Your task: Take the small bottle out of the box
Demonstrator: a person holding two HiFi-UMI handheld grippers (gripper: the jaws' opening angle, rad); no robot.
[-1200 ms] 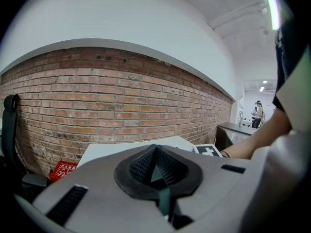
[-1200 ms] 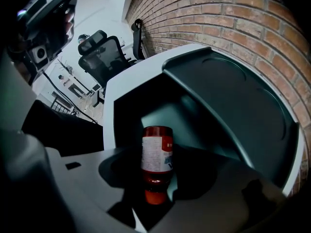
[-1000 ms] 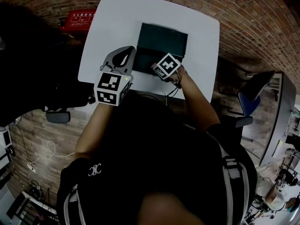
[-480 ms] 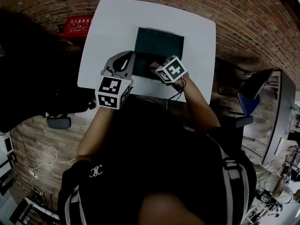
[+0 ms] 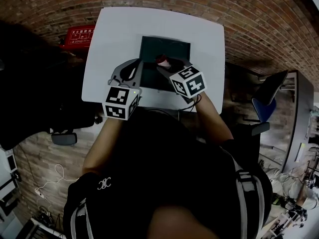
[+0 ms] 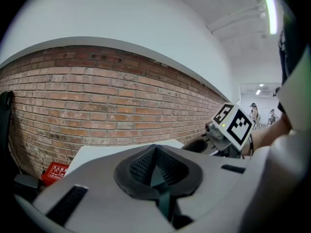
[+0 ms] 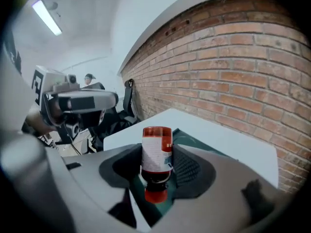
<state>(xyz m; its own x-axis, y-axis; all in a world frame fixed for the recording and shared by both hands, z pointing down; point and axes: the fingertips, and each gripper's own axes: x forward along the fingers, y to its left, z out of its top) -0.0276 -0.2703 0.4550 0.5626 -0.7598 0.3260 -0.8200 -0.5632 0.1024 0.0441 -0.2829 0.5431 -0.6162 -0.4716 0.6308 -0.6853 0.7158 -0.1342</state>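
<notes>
In the right gripper view the small bottle (image 7: 156,158), with a white label and red ends, sits clamped between the pads of my right gripper (image 7: 158,169), which is shut on it. From the head view the bottle (image 5: 162,60) hangs over the dark green open box (image 5: 169,48) on the white table (image 5: 124,29), with the right gripper (image 5: 165,64) just behind it. My left gripper (image 5: 130,71) hovers at the box's left edge. Its pads (image 6: 141,165) are pressed together with nothing between them. The box's inside is mostly hidden by the grippers.
A red case (image 5: 79,34) with white print lies beside the table's left far corner. A dark office chair (image 5: 269,91) stands to the right of the table. Brick surface surrounds the table. The person's body hides the table's near edge.
The right gripper has come up and moved toward the box's far side with the bottle, whose red end now shows above the box. The left gripper has stayed almost where it was.
</notes>
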